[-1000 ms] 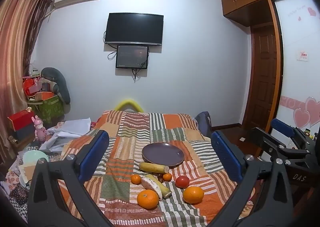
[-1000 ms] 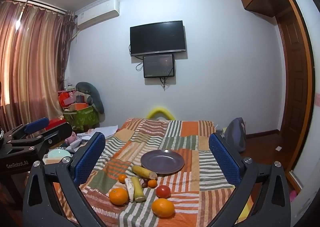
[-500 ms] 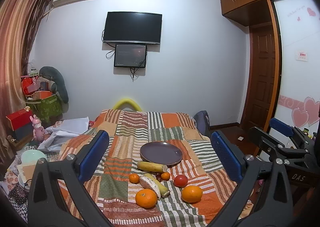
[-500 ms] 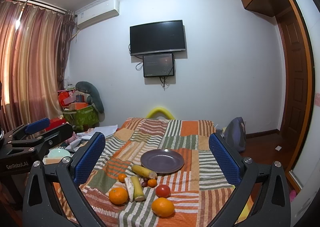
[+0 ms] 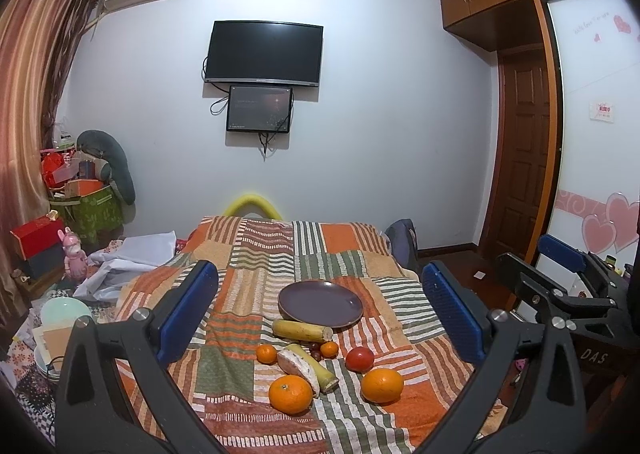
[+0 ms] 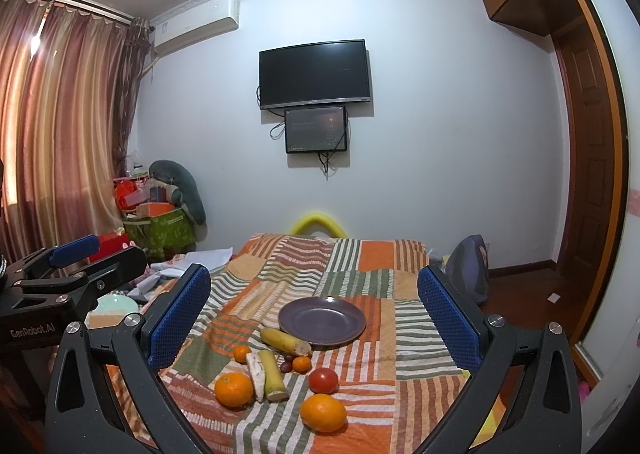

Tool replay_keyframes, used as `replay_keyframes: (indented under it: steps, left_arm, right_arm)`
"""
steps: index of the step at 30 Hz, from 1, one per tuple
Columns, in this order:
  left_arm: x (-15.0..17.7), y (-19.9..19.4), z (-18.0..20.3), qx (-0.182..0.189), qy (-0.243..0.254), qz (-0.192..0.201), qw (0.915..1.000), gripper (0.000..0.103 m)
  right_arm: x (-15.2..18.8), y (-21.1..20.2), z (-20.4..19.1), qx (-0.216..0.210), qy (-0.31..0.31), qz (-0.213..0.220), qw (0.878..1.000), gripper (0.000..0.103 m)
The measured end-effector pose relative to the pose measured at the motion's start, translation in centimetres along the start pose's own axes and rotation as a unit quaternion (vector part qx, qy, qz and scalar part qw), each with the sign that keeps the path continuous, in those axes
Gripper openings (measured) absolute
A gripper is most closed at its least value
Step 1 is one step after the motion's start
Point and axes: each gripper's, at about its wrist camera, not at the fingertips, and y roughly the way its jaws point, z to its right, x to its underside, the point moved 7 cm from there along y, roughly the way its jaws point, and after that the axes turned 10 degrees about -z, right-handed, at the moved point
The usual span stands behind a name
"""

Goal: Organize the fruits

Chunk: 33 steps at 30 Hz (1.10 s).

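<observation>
An empty purple plate [image 5: 321,303] [image 6: 322,321] lies on the striped patchwork bedspread [image 5: 256,254]. In front of it lie fruits: a banana [image 5: 302,330] [image 6: 285,341], a cut banana piece [image 5: 316,368] [image 6: 273,376], a pale peeled piece [image 6: 256,372], two large oranges [image 5: 290,394] [image 5: 382,385] [image 6: 234,389] [image 6: 323,413], a red tomato [image 5: 359,359] [image 6: 323,380], two small tangerines [image 5: 266,354] [image 5: 329,349] and dark grapes [image 6: 285,365]. My left gripper [image 5: 320,306] and right gripper [image 6: 314,314] are both open and empty, held above the bed's near end, well short of the fruit.
A wall TV [image 5: 263,53] hangs ahead. Boxes, a green bag [image 5: 90,214] and bowls [image 5: 66,312] crowd the floor at the left. A backpack [image 6: 468,268] stands at the bed's right, near a wooden door [image 5: 520,158]. The other gripper shows at each view's edge.
The left wrist view has shifted slightly, the fruits sitting a little lower and to the left. The right gripper has barely moved. Both stay open.
</observation>
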Motion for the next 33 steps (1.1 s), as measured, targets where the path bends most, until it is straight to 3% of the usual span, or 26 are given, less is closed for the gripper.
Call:
replay_keyframes:
  steps: [33]
  left_arm:
    - [0.21, 0.10, 0.08, 0.004, 0.002, 0.000, 1.0000, 0.103]
  right_arm:
    - [-0.03, -0.12, 0.08, 0.003, -0.001, 0.001, 1.000, 0.103]
